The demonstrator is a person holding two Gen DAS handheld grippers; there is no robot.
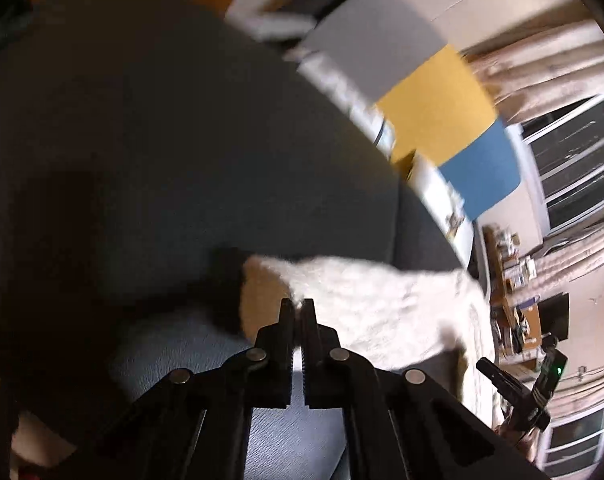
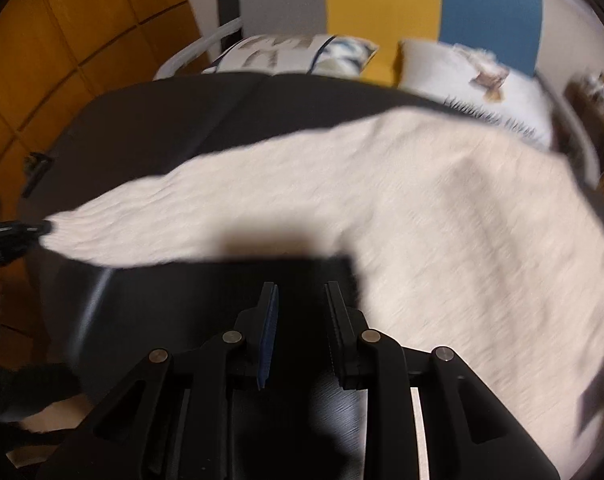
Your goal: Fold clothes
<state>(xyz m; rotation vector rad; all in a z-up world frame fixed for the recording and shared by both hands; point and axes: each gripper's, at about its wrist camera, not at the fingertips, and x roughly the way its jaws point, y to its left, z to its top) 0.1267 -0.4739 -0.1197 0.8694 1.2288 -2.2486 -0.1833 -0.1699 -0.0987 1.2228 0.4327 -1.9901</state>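
A cream knitted sweater (image 2: 421, 220) lies spread on a dark cushioned surface (image 2: 162, 120), one long sleeve (image 2: 162, 216) stretched out to the left. My left gripper (image 1: 298, 307) is shut on the sleeve's cuff, and white knit (image 1: 361, 300) shows between its fingertips. The right wrist view shows the same left gripper (image 2: 42, 229) at the far left edge, pinching the sleeve's end. My right gripper (image 2: 302, 292) hangs over the dark surface just in front of the sweater's lower edge. Its fingers stand apart with nothing between them.
Two printed pillows (image 2: 294, 54) (image 2: 481, 80) lean at the far edge of the dark surface (image 1: 142, 120), under grey, yellow and blue wall panels (image 2: 381, 0). Orange tiled floor (image 2: 82, 32) lies to the left. Windows (image 1: 573, 160) and cluttered shelves (image 1: 509, 264) are at the right.
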